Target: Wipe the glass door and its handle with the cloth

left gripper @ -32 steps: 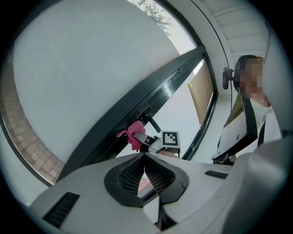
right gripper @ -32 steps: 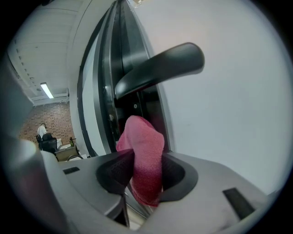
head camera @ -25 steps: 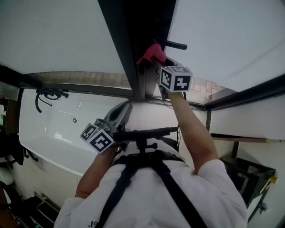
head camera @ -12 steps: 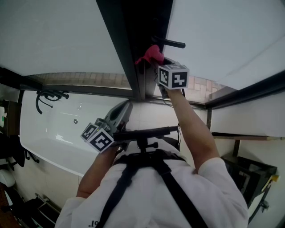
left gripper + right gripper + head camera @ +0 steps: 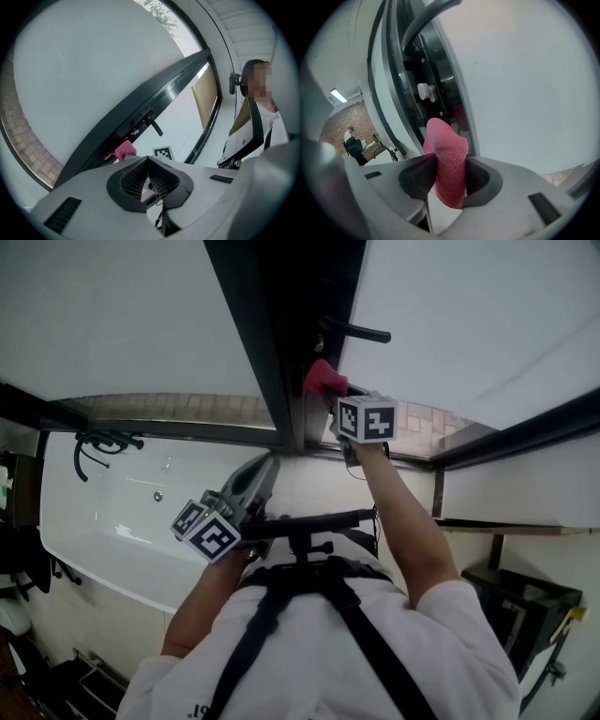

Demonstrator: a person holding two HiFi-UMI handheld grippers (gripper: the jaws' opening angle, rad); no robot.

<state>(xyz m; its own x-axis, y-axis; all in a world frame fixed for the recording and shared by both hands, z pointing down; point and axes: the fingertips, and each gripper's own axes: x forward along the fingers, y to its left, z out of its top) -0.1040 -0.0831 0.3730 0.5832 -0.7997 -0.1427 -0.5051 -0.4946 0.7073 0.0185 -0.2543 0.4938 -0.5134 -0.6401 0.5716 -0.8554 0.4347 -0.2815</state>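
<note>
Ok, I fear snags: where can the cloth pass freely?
Free: the right glass pane beside the door handle, and the left glass pane past the dark frame. Crowded: the frame under the handle, where the pink cloth sits.

White bathroom fittings against pale brick

A white bathtub (image 5: 103,521) lies low at the left of the head view, with a black tap fitting (image 5: 98,440) at its far rim. A strip of pale brick wall (image 5: 178,406) runs above it. A black metal rack (image 5: 525,607) stands at the lower right. In the right gripper view, a ceiling strip light (image 5: 338,96) glows above a farther brick wall (image 5: 347,117).
</note>
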